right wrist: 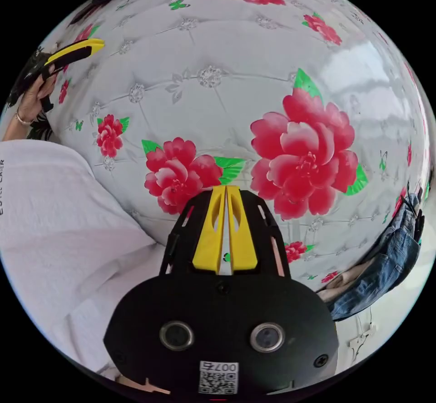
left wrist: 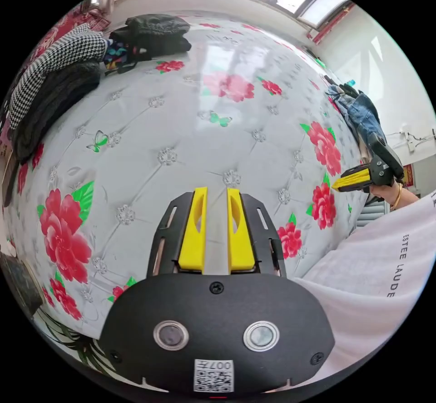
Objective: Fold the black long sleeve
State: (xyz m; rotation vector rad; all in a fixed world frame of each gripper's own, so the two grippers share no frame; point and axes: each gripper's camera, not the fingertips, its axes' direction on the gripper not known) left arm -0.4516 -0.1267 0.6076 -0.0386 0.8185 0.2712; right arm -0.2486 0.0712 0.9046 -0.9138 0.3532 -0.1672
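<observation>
A black garment (left wrist: 156, 31) lies bunched at the far edge of the floral bed cover (left wrist: 190, 126). More dark clothing (left wrist: 54, 99) is heaped at the left edge; I cannot tell which piece is the long sleeve. My left gripper (left wrist: 217, 190) hovers over the bare cover, its yellow jaws a little apart with nothing between them. My right gripper (right wrist: 225, 188) is shut on nothing, above a large red flower on the cover (right wrist: 204, 117). Each gripper appears in the other's view: the right gripper (left wrist: 337, 187) at the right edge, the left gripper (right wrist: 100, 44) at upper left, each held by a hand.
A black-and-white houndstooth garment (left wrist: 59, 58) rests on the dark heap. Blue jeans (left wrist: 363, 112) (right wrist: 390, 248) lie piled at the bed's right side. The person's white shirt (left wrist: 386, 258) (right wrist: 54, 212) is close to the near edge. Windows run behind the bed.
</observation>
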